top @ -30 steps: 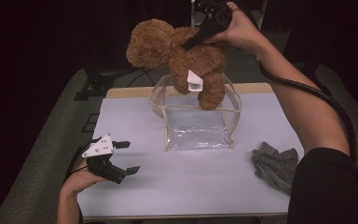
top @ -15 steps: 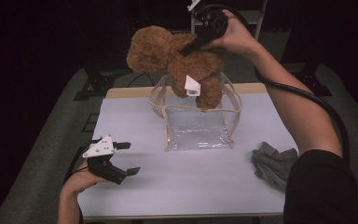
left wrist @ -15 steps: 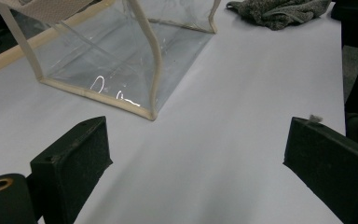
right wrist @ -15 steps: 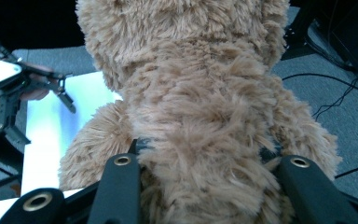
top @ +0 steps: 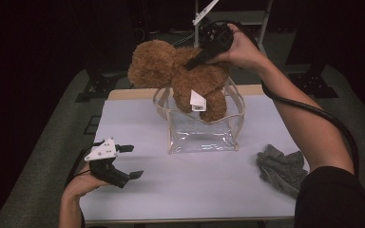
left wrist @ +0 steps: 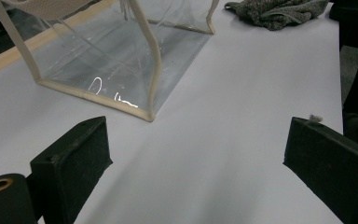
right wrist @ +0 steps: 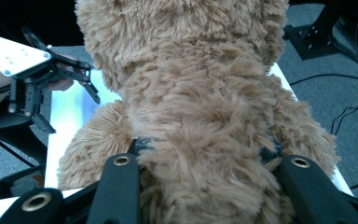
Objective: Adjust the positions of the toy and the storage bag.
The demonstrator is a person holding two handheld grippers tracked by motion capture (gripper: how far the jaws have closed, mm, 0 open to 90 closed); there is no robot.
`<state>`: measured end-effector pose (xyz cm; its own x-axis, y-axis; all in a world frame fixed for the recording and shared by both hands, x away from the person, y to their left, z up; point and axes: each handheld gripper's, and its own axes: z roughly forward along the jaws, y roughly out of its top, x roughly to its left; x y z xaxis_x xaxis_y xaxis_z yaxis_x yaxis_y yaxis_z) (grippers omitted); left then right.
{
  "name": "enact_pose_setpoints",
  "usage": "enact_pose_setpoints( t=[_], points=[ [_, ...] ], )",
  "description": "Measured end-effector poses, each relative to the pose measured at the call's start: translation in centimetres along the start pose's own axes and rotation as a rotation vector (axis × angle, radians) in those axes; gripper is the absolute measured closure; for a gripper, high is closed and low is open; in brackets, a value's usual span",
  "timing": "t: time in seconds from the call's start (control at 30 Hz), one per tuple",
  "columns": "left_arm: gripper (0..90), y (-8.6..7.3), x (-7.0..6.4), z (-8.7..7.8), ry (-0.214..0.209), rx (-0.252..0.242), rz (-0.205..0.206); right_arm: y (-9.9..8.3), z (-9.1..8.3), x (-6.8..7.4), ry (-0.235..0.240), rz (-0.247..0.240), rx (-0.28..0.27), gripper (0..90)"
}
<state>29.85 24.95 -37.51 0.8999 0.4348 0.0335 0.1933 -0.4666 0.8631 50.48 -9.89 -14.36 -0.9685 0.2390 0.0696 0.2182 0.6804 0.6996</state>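
A brown teddy bear (top: 180,78) hangs above the open mouth of a clear plastic bag (top: 202,133), its legs dipping between the bag's cream-trimmed handles while head and torso ride well above the rim. The right gripper (top: 196,59) pinches the bear across its back; seen in the right gripper view, both black jaws are sunk into the plush on either side of the body (right wrist: 200,121). By the look of it, the packing is roughly at its midpoint: the toy is lifted and lined up over the opening, but it is not yet lowered in or let go.

A white tag (top: 197,101) dangles from the bear's side, with small dark print too fine to read. No brand or wording can be made out on the bag, where the bright squiggles on its front panel appear to be glare.

The bag stands upright near the far middle of the white table (top: 138,118). The left gripper (top: 129,161) rests low at the near left corner, well apart from the bag, its jaws spread wide and holding nothing. A crumpled grey cloth (top: 281,167) lies untouched at the near right.
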Motion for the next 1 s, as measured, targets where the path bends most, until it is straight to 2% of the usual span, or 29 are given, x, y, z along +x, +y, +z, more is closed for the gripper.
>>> enact_pose_setpoints(
  t=[0.17, 0.37, 0.53, 0.77, 1.0],
  points=[
    [6.2, -0.1, 0.1, 0.0, 0.003, 0.0, 0.0, -1.1, 0.7, -1.3, -0.015, 0.037, 0.012, 56.6],
    [6.2, -0.3, 0.2, 0.0, 0.003, 0.003, -0.006, -2.4, 0.8, -2.8, -0.036, 0.077, 0.018, 56.6],
    [6.1, -0.3, 0.2, 0.0, 0.0, 0.004, -0.006, -3.6, 0.9, -2.7, -0.039, 0.08, 0.023, 56.6],
    [6.1, -0.2, 0.0, 0.2, -0.005, 0.007, -0.001, -5.9, 1.8, -2.9, -0.047, 0.109, 0.035, 56.5],
    [6.1, -0.3, 0.1, 0.4, -0.012, 0.018, -0.007, -7.4, 2.1, -3.3, -0.052, 0.128, 0.038, 56.5]
  ],
)
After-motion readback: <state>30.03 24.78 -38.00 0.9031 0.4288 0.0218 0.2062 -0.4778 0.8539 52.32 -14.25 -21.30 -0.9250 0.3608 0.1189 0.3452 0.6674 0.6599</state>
